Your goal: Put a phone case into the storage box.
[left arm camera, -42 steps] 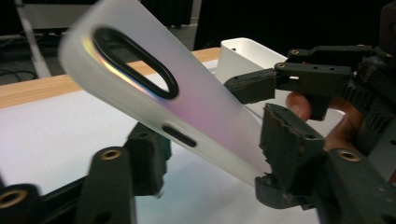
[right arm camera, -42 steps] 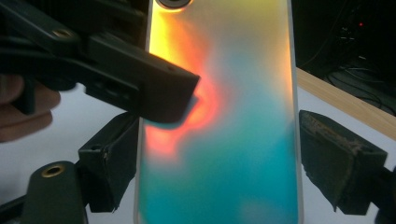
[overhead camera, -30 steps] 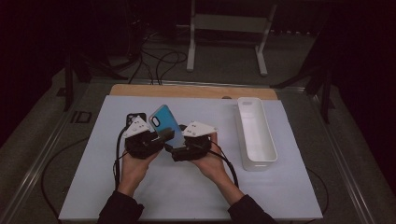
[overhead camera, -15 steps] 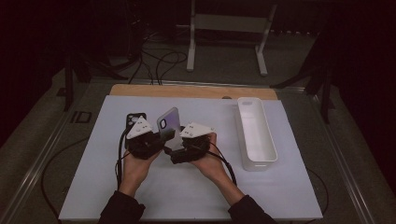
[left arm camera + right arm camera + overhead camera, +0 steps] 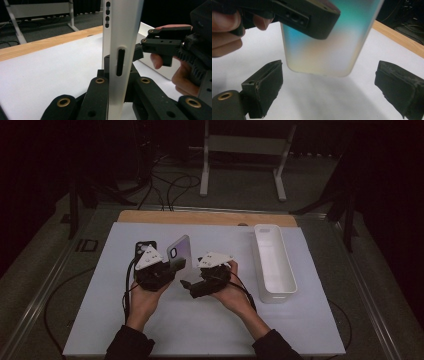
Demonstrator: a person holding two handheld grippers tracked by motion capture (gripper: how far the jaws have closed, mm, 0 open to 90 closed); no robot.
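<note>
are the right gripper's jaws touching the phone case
Apart. In the right gripper view, the right gripper has its jaws spread wide, with white table showing between each pad and the phone case.

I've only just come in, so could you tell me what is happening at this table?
A person holds a claw in each hand. The left claw is shut on a phone case, holding it upright above the white table. The right claw has just been opening; nothing sits between its pads. A white tray lies to the right.
</note>
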